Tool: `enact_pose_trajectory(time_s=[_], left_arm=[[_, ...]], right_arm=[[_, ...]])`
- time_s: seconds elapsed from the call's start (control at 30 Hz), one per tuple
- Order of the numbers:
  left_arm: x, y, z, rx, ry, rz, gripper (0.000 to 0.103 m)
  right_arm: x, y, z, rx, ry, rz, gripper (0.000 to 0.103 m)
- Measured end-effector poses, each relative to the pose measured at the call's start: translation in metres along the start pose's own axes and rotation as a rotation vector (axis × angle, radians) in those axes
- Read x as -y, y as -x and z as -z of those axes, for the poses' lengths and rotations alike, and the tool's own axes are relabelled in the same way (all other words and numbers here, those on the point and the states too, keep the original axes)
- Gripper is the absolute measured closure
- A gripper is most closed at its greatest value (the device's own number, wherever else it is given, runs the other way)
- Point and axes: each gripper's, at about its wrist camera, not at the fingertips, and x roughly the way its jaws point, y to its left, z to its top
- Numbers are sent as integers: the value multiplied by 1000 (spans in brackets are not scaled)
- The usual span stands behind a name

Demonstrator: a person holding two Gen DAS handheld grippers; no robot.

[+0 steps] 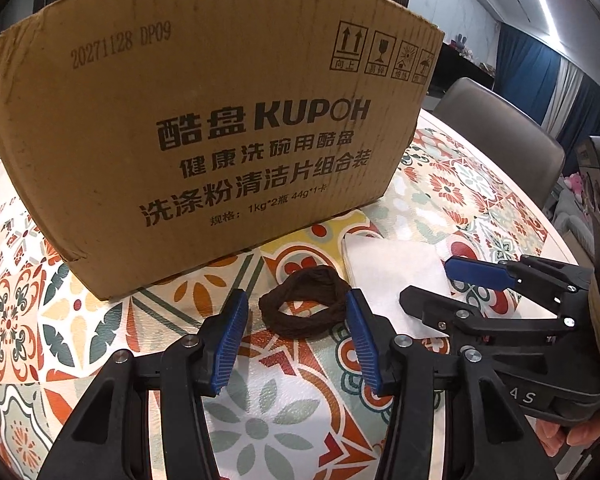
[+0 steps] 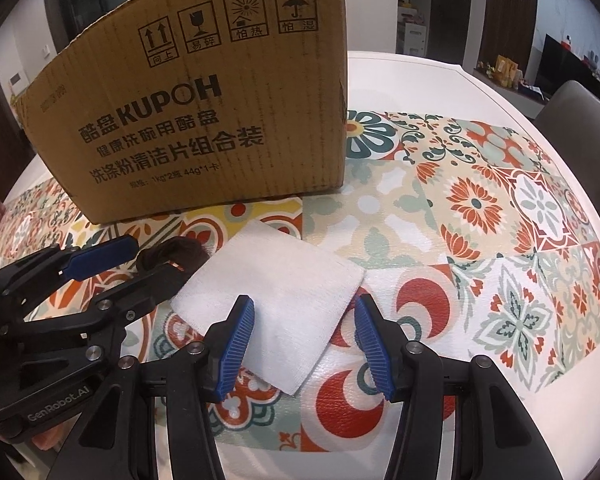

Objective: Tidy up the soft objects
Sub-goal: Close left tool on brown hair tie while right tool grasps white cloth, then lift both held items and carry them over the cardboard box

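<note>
Where the patterned tabletop begins at the far left, a large brown cardboard box stands upright on it, printed with black Chinese text and the word KUPOH. Its near face looks toward both cameras and fills the upper left of each view.

Just in front of the box, slightly right of its middle, lies a dark brown knitted loop, flat on the tabletop. The left claw points down at it with its blue pads spread apart on either side. The loop sits between the tips, and whether the right-hand pad touches its edge cannot be told. Nothing is pinched.

Right beside the loop rests a folded white cloth, square and turned at an angle, its near corner pointing toward the cameras. In the left wrist view the cloth's left edge lies close to the loop. The right claw hangs over the cloth's near half, its pads also spread, with the left pad over the cloth and the right pad just past its right edge. It grips nothing.

Farther right, the tabletop shows only its orange, green and cream tile pattern, and a grey chair back stands at the table's far right edge.
</note>
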Motion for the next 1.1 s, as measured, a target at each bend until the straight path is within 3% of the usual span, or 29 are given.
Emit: enact_pose_trajectory(time_s=[0.07, 0.2, 0.3, 0.53, 0.73, 1.1], left_arm=[[1, -2, 0, -3, -2, -8, 61], [3, -9, 3, -22, -4, -6, 82], [4, -9, 4, -16, -2, -14, 91], [6, -5, -1, -5, 11, -24, 93], [7, 8, -5, 16, 38, -34, 93], [13, 44, -9, 76, 57, -39, 93]], right_arm=[[-1, 0, 1, 5, 5, 0, 49], [-2, 0, 2, 17, 17, 0, 49], [-2, 0, 3, 23, 27, 4, 51], [-9, 3, 3, 12, 63, -30, 90], [-7, 12, 3, 5, 20, -62, 91], [-4, 44, -4, 68, -6, -98, 92]])
